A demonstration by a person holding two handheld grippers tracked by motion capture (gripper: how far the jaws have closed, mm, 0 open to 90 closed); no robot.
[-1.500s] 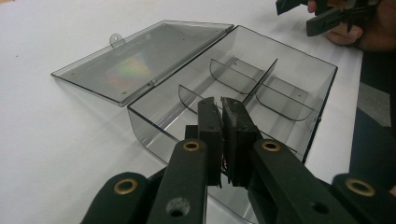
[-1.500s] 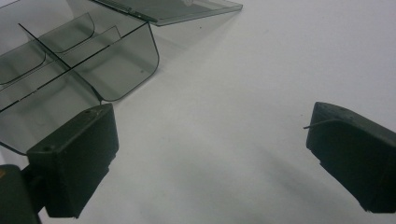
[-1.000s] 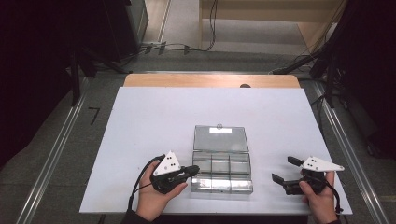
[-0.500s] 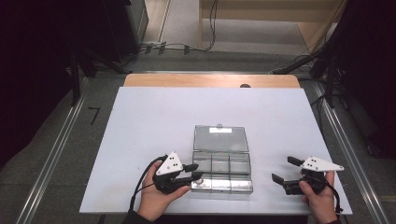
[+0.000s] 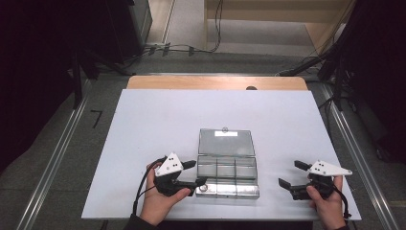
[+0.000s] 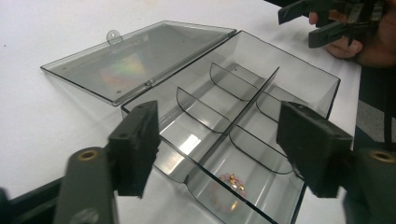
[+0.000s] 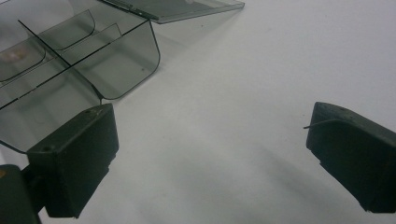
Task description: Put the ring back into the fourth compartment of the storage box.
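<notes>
The pink bead bracelet point(image 6: 231, 183) lies coiled in the near end compartment of the clear divided organiser box point(image 5: 227, 175), the cell closest to the left gripper point(image 5: 196, 173). In the left gripper view it sits low between the two black jaws, a little toward the right-hand one, down inside the compartment walls; seen from the high view it is a faint ring at about 7 o'clock on the box. It looks like a small loop with a gold-coloured bit on it, though it is too small to tell more.

The box lies on the white table point(image 5: 143, 124) with its long axis running from 9 to 3 o'clock across the person's front, its lid point(image 5: 226, 142) thrown fully open and lying flat at the 12 o'clock side. Six cells in two rows; the other five look bare.

The left gripper's jaws are spread wide, holding nothing, with their tips at the box's 9 o'clock end, one seeming to touch its near corner and the other just beside its end wall. The right gripper point(image 5: 289, 175) rests well apart at 3 o'clock of the box, jaws likewise spread and holding nothing, over bare table.

The left gripper is plainly the nearer one. As I judge it, the coming move turns on depth: the bracelet lies below the rim, ahead of the jaws toward 3 o'clock, so the jaws would have to tip down over the wall and straddle the loop without catching the curved dividers.
</notes>
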